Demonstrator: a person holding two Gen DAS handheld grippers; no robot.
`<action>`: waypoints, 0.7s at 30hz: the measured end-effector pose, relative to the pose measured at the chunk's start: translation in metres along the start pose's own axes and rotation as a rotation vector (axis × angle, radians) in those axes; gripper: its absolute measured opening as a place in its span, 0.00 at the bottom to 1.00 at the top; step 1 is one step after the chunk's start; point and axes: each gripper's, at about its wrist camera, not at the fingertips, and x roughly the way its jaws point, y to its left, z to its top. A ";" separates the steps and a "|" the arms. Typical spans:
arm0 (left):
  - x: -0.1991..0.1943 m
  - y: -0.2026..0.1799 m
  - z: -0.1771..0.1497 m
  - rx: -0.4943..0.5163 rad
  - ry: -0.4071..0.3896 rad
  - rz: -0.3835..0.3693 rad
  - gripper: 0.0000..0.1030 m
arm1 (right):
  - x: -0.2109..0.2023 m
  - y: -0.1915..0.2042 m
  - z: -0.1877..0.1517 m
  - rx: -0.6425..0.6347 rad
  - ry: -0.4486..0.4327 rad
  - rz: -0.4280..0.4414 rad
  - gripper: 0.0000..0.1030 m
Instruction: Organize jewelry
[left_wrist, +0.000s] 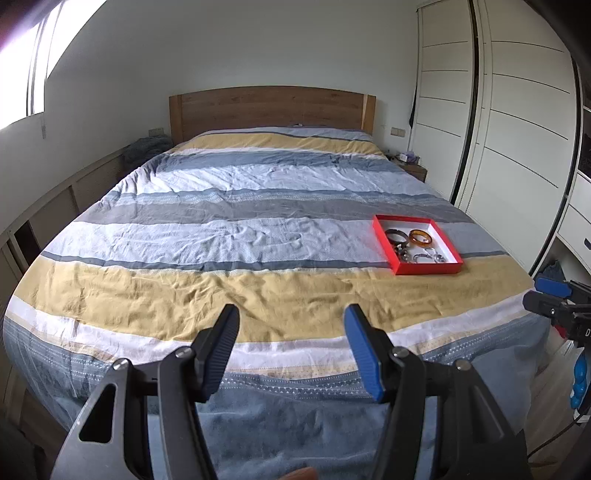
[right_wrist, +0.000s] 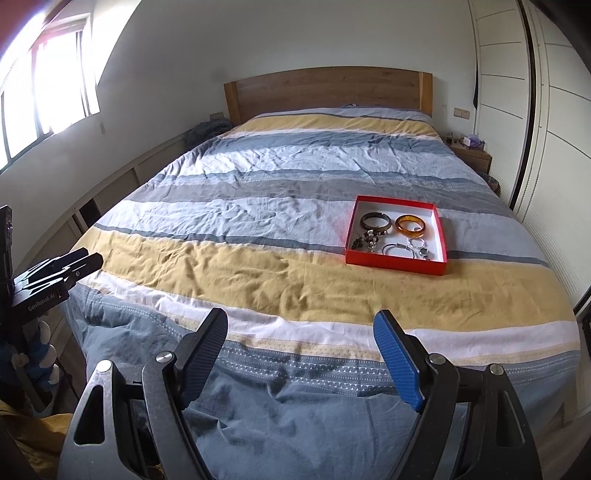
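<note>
A shallow red tray (left_wrist: 428, 268) (right_wrist: 393, 264) with a white floor lies on the striped bed toward its right side. Inside it sit a dark bangle (left_wrist: 396, 235) (right_wrist: 375, 220), an amber bangle (left_wrist: 421, 237) (right_wrist: 410, 224) and several smaller beaded and silver pieces (left_wrist: 421, 256) (right_wrist: 397, 248) in a loose heap. My left gripper (left_wrist: 291, 317) hangs open over the foot of the bed, well short and left of the tray, nothing between its fingers. My right gripper (right_wrist: 301, 325) is also open and empty, near the foot edge, the tray ahead and slightly right.
The bed (left_wrist: 236, 229) (right_wrist: 258, 221) carries a rumpled blue, white and yellow duvet and a wooden headboard (left_wrist: 271, 107). White sliding wardrobes (left_wrist: 517, 129) line the right side, with a nightstand (right_wrist: 471, 155) by the headboard. Low cabinets (left_wrist: 55, 206) run under the window at left.
</note>
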 end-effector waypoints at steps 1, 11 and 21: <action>0.004 0.000 -0.001 -0.002 0.010 -0.003 0.55 | 0.003 0.000 0.000 0.000 0.006 0.000 0.78; 0.046 0.003 -0.013 -0.020 0.124 -0.003 0.55 | 0.039 -0.013 -0.005 0.036 0.086 -0.011 0.78; 0.080 -0.003 -0.015 -0.002 0.203 0.014 0.55 | 0.075 -0.028 -0.011 0.077 0.159 -0.048 0.78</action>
